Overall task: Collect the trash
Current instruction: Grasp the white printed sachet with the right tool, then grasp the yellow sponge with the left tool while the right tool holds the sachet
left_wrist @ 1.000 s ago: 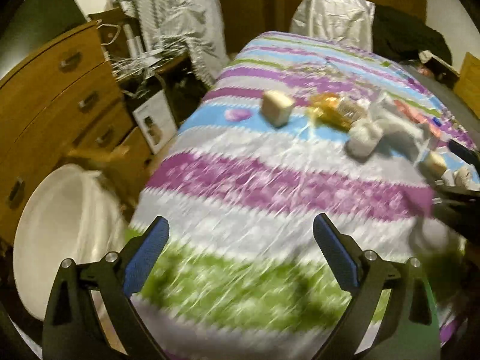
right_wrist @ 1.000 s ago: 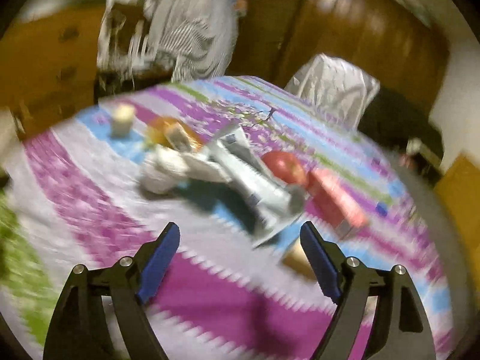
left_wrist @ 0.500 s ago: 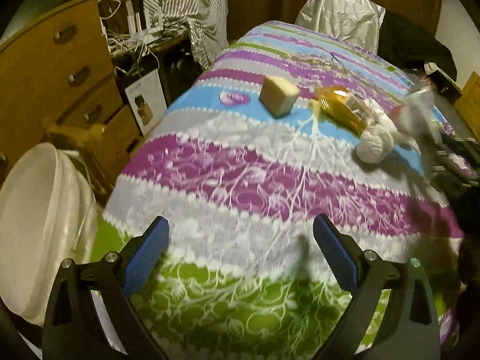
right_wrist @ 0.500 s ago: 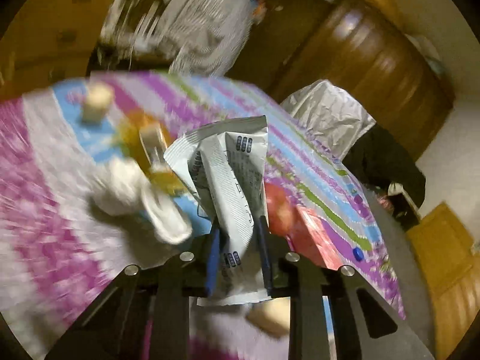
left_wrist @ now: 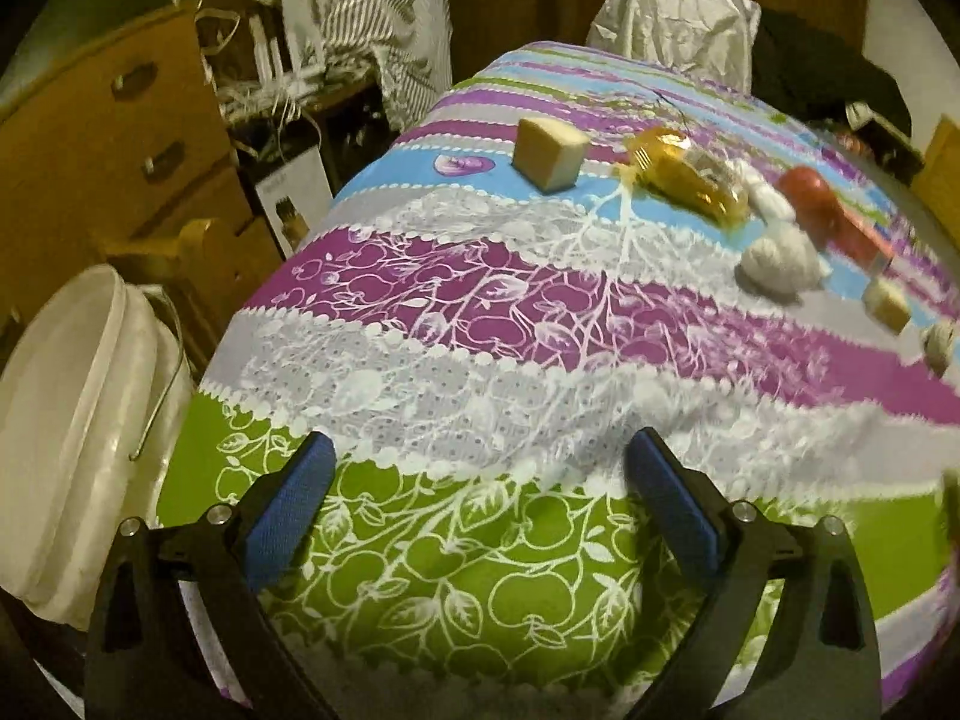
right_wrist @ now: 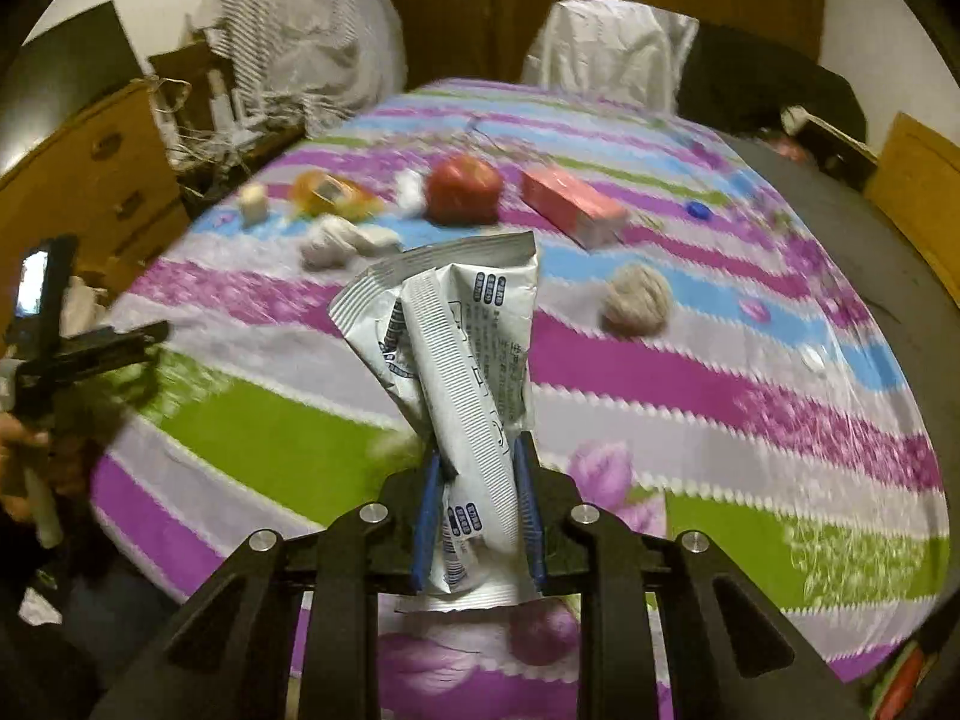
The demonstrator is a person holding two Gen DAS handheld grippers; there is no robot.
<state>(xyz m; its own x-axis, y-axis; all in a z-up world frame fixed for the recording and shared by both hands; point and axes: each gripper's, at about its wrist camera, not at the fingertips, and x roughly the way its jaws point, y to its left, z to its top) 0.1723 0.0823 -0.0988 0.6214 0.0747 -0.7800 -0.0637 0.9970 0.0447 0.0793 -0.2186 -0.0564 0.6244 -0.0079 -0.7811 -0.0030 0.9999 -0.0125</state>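
Both pads of the right gripper [right_wrist: 478, 510] pinch a silver wrapper [right_wrist: 456, 360] above the bed [right_wrist: 690, 372]; the left gripper [left_wrist: 477, 501] gapes wide, holding nothing; only its view shows the white bucket [left_wrist: 66, 414]

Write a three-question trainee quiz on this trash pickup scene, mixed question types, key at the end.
1. True or false: the right hand-held gripper is shut on a silver foil wrapper.
2. Multiple choice: the left hand-held gripper is A) open and holding nothing, B) shut on a tissue, C) gripping the bucket.
3. Fill in: a white plastic ____ stands off the bed's left edge in the left wrist view.

Key: 1 true; 2 A; 3 bucket.
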